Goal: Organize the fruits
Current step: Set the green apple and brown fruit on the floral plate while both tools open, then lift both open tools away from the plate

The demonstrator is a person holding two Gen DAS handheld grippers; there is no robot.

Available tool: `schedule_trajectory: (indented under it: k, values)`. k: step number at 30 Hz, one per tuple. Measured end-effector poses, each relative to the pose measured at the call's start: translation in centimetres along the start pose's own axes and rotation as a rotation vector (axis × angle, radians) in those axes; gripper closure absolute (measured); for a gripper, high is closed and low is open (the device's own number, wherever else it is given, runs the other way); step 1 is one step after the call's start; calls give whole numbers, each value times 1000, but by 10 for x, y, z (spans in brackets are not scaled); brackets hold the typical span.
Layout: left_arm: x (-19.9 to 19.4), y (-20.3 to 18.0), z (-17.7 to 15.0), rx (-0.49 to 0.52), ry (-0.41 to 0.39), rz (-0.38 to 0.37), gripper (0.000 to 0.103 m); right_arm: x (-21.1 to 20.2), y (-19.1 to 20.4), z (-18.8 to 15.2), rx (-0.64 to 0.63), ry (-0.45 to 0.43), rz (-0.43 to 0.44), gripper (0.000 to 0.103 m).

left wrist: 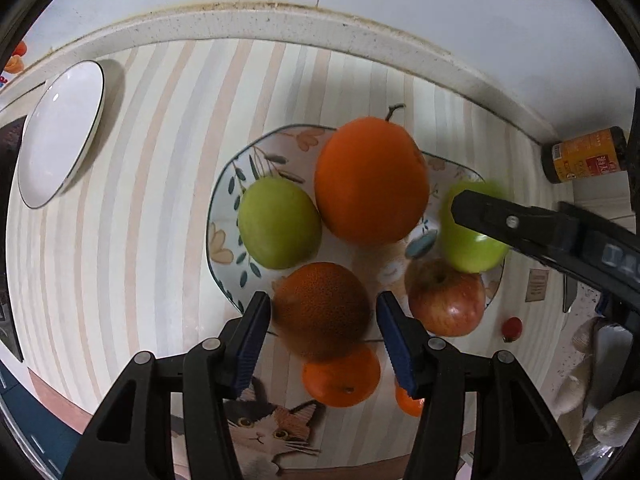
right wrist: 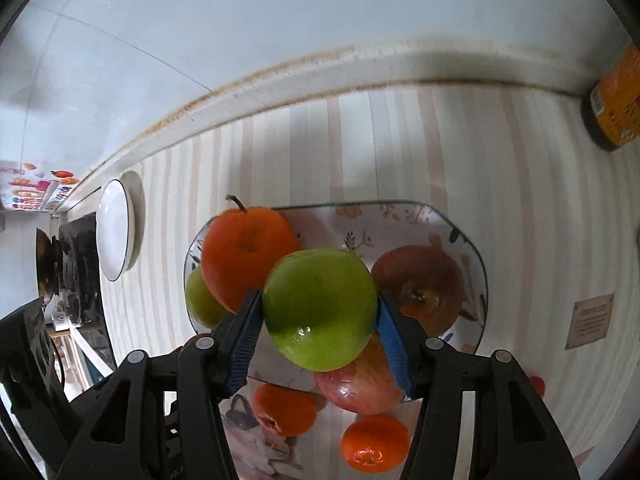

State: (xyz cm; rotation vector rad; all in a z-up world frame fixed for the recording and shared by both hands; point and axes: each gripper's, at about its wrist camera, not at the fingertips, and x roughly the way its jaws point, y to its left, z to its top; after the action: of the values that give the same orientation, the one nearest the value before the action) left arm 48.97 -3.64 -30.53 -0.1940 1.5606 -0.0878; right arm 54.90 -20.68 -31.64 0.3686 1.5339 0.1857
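Observation:
A floral plate [left wrist: 256,152] holds a big orange [left wrist: 370,180], a green apple [left wrist: 278,222] and a red apple [left wrist: 446,300]. My left gripper [left wrist: 322,316] is shut on a dark orange [left wrist: 322,308] above the plate's near edge. My right gripper [right wrist: 320,320] is shut on a second green apple [right wrist: 320,312], held above the plate [right wrist: 460,232]; it shows in the left wrist view [left wrist: 468,248] with the right gripper's finger across it. Small tangerines [left wrist: 340,380] [right wrist: 374,444] lie on the mat in front of the plate. A red apple [right wrist: 360,384] sits below the held apple.
An empty white plate [left wrist: 60,132] sits far left on the striped mat. A yellow-labelled bottle [left wrist: 584,156] stands at the back right corner. A small red object [left wrist: 512,328] lies right of the floral plate. The wall ledge runs behind.

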Motion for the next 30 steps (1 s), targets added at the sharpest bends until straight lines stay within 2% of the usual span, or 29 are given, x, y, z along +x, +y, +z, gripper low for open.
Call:
schedule_trajectory:
  k: [1,3,8,12,16,19,24,30]
  values:
    - [-2,-1,2,13,-16,11,24,-2,1,0,-4,-8,-8,12]
    - [-5,-1,4,20,-41,31,10,-7,4,-2,-24,-25,-33,12]
    - [-12,9,1,6,-61,39,9,-32,4,-12,-56,-84,-104,12]
    - [-16,19,-9,5,-87,93,9,-44,-5,-29,-61,-120,-178,12]
    - [-25,23,-25,24,-149,188,9,-52,-8,-49,-79,-174,-251,12]
    - [-33,22,-36,34,-188,219,9,-57,-8,-68,-97,-206,-287,12]
    - [-51,17,-53,57,-249,228,9,-72,-6,-98,-115,-256,-308,12]
    - [-87,6,-82,85,-328,199,9,-106,2,-138,-122,-330,-315,12]
